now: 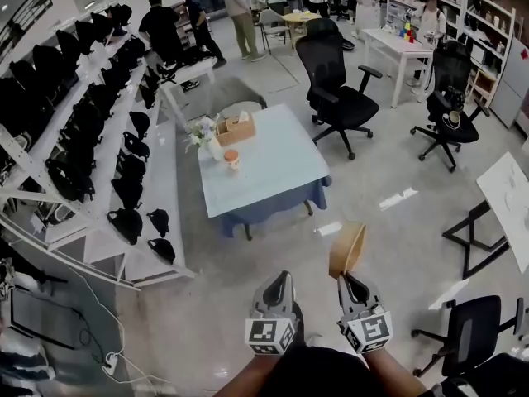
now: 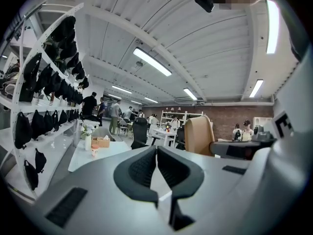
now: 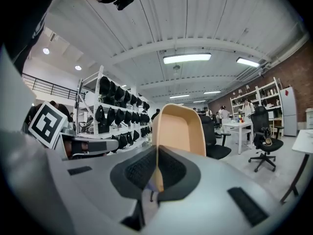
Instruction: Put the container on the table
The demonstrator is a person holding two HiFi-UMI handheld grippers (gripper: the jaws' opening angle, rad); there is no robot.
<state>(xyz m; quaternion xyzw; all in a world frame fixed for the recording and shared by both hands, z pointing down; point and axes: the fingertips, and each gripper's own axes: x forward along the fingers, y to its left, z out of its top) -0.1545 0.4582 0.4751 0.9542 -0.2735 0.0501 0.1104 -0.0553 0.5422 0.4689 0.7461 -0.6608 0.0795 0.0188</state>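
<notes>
My right gripper [image 1: 346, 280] is shut on the rim of a tan, tray-like container [image 1: 346, 249], held on edge above the floor; in the right gripper view the container [image 3: 179, 129] rises straight up from between the jaws of that gripper [image 3: 156, 173]. My left gripper [image 1: 282, 281] hangs beside it, shut and empty; the left gripper view shows its pads [image 2: 145, 168] pressed together with nothing between them. The table [image 1: 281, 172] with a pale blue top stands ahead, some way off. The container [image 2: 198, 135] also shows at the right of the left gripper view.
On the table's far left corner stand a small cup [image 1: 231, 159], a vase of flowers [image 1: 204, 135] and a wooden box [image 1: 235, 129]. White shelves of black bags [image 1: 91, 122] run along the left. Black office chairs [image 1: 335, 89] and several people [image 1: 240, 11] are beyond the table.
</notes>
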